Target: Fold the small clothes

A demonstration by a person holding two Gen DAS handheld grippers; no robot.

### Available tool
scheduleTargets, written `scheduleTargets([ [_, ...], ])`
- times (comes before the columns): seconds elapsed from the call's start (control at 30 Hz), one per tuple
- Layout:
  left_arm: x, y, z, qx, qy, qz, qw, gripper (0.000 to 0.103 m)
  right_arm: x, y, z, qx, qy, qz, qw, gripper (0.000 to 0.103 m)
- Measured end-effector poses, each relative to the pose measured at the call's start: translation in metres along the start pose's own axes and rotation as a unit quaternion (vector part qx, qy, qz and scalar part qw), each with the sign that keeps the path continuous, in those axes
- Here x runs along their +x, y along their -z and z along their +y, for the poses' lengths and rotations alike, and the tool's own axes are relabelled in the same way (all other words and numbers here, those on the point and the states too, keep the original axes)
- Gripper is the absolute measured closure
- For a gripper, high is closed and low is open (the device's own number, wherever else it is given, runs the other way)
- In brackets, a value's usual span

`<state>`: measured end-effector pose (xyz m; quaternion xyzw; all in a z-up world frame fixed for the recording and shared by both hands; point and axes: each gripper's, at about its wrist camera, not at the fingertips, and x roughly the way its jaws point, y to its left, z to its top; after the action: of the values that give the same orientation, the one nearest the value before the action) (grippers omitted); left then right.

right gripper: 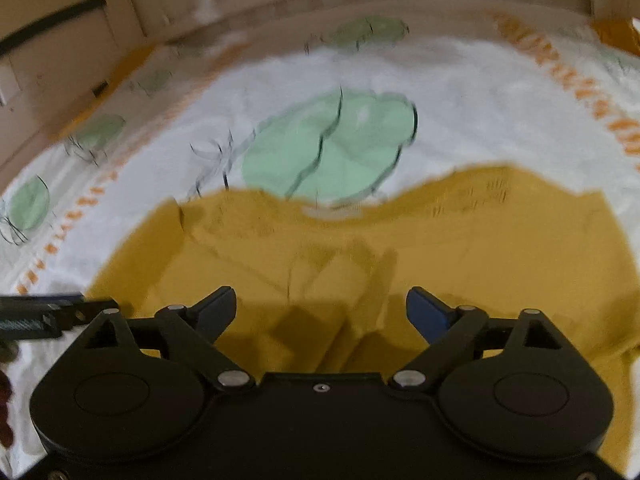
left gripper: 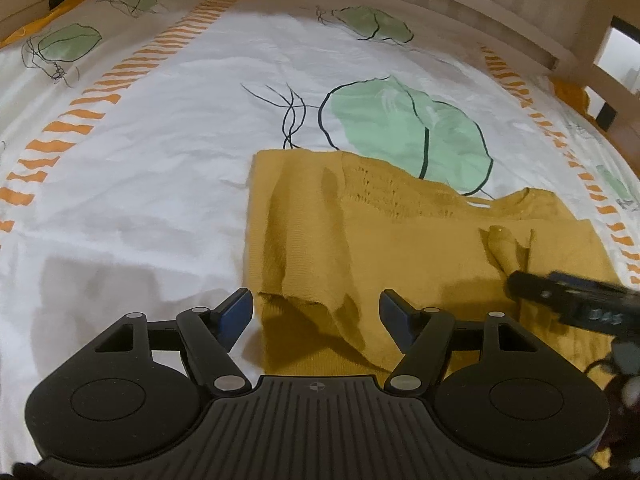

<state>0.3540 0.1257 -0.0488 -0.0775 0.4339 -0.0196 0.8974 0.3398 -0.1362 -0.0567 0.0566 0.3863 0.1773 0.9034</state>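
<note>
Both grippers' jaws spread over mustard garment (left gripper: 400, 240), white bedsheet (left gripper: 140, 200) bare leftward

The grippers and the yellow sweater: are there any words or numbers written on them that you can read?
Right gripper: pale marks on its black side, maybe letters or digits, too blurred to read.
Left gripper: only a small round crosshair sign on its body, no words.
Mustard sweater: no label or print showing.
Bedsheet: leaf drawings and orange stripes, no writing.

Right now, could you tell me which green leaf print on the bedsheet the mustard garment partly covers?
The large central leaf print: the mustard knit garment overlaps its lower edge; others lie clear.
</note>
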Motion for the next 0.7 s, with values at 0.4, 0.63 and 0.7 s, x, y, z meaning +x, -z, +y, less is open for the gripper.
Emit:
scheduleTargets([
  [0.4, 0.002, 0.001, 0.008, -0.005, -0.009, 0.004, 0.9999, 0.035, -0.081, -0.022, -0.029, 0.020, -0.014, -0.155, 0.988, 0.082],
  [0.63, 0.016, 0.008, 0.005, 0.012, -0.020, 0.030, 0.9993, 0.035, -0.048, -0.010, -0.081, 0.079, 0.026, 0.052, 0.995, 0.074],
  [0.7, 0.017, 0.009, 0.005, 0.016, -0.020, 0.033, 0.9991, 0.035, -0.046, -0.009, -0.085, 0.073, 0.052, 0.069, 0.994, 0.071],
])
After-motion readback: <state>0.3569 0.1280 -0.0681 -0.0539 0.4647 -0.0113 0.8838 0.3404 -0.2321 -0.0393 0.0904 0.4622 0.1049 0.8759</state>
